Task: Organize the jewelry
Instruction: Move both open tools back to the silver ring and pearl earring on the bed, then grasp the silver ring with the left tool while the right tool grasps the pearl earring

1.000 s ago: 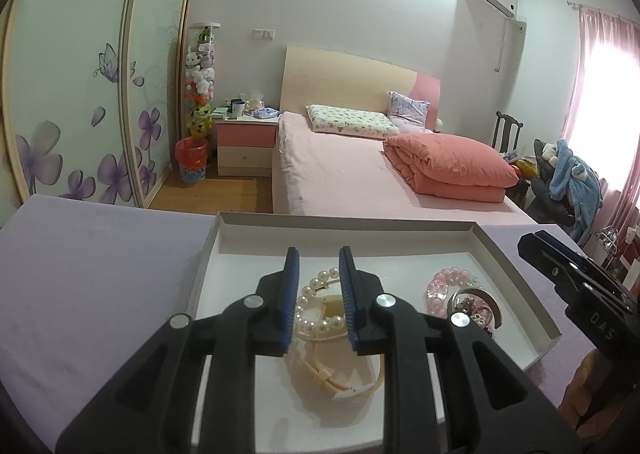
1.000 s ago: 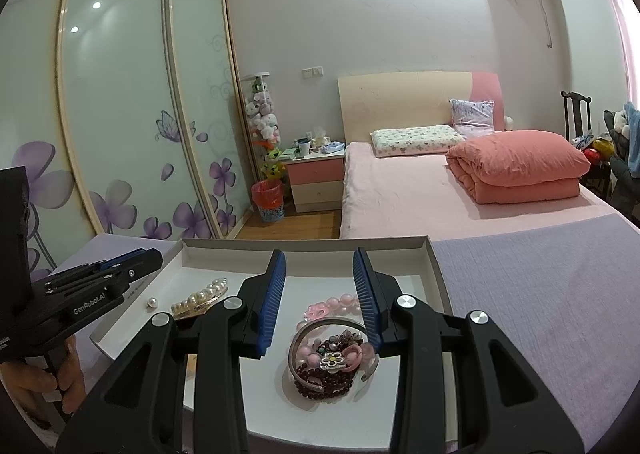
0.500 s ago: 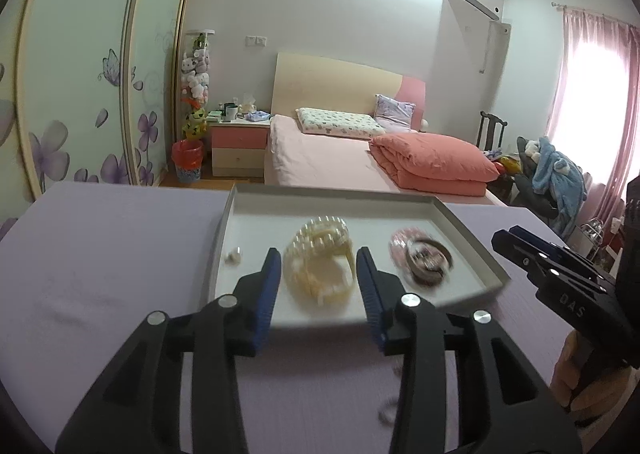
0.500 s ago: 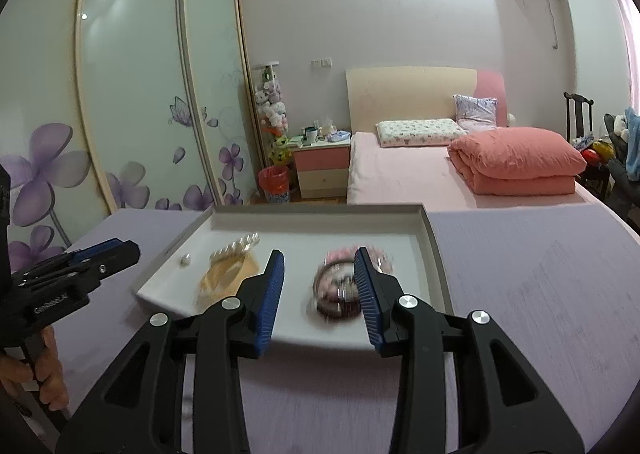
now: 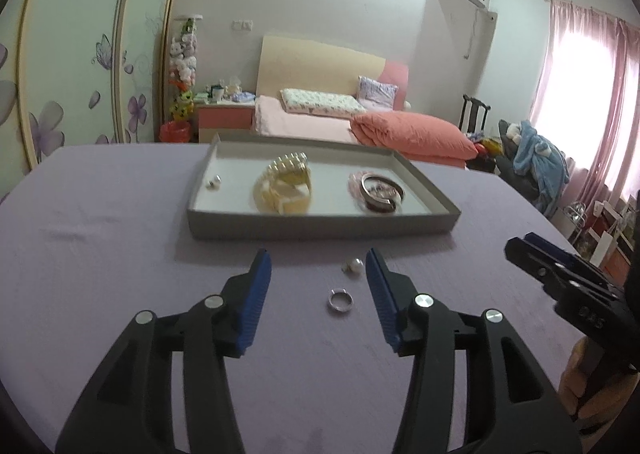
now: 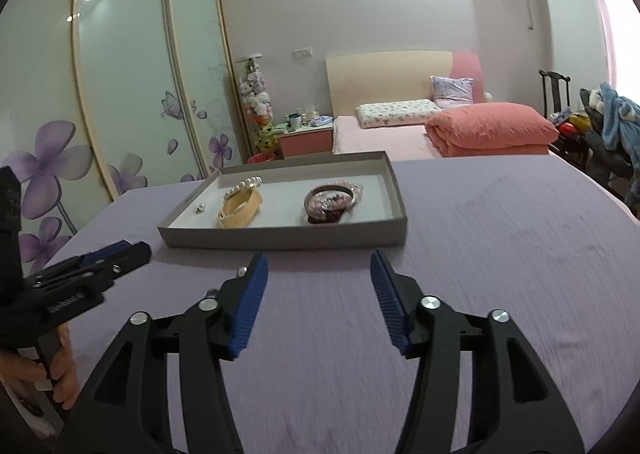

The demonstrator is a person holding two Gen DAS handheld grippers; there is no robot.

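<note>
The left gripper [image 5: 318, 274] hangs low over a purple tablecloth [image 5: 100, 254], its blue-padded jaws spread wide and empty. A second ago they were nearly closed over the pearl bracelet [image 5: 286, 183] inside the tray; now both grippers have drawn back to the near side. Between the left jaws lies a silver ring [image 5: 339, 300], with a pearl earring [image 5: 354, 265] just beyond it (both loose on the cloth, outside the tray). The right gripper [image 6: 316, 276] is likewise spread and empty. Further out, the grey tray [image 5: 320, 228] holds another pearl earring [image 5: 213, 182], the pearl bracelet and a stack of pink and dark bangles [image 5: 376, 195]. The bracelets appear sorted, so the ring and earring likely come next
</note>
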